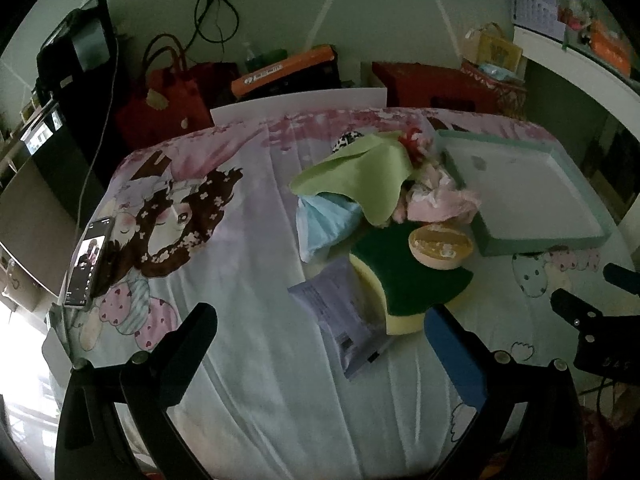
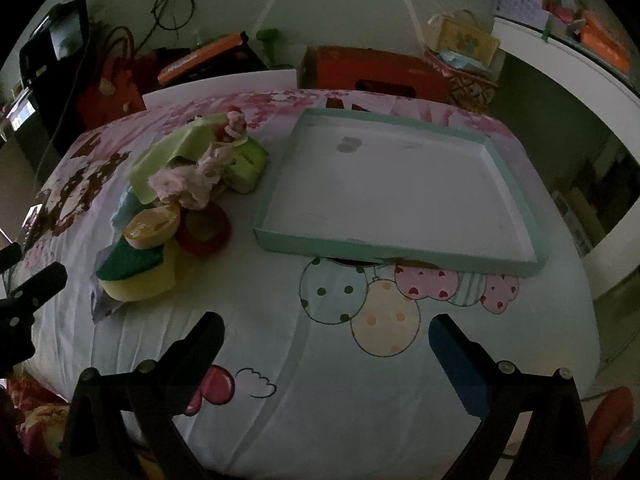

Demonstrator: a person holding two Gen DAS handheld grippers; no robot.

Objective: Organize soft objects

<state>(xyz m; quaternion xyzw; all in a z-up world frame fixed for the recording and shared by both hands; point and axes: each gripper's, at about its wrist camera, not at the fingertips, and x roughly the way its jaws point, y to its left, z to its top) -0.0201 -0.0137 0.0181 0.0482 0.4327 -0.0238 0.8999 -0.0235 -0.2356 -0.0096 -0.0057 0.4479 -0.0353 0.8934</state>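
A pile of soft things lies on the patterned sheet: a green cloth (image 1: 362, 170) (image 2: 162, 152), a light blue cloth (image 1: 326, 220), a pink fluffy piece (image 1: 438, 196) (image 2: 188, 180), a green-and-yellow sponge (image 1: 404, 284) (image 2: 138, 270), a tan round puff (image 1: 440, 246) (image 2: 152, 220) and a purple packet (image 1: 344, 316). A shallow teal-rimmed tray (image 1: 536, 242) (image 2: 304, 240) lies to the right of the pile, with nothing in it. My left gripper (image 1: 320, 332) is open and empty, just short of the packet and sponge. My right gripper (image 2: 326, 344) is open and empty, short of the tray.
A phone (image 1: 86, 262) lies at the sheet's left edge. Red bags (image 1: 168, 100) and boxes (image 2: 372, 70) stand behind the table. A red ring (image 2: 204, 228) lies beside the pile. Each gripper shows at the edge of the other's view.
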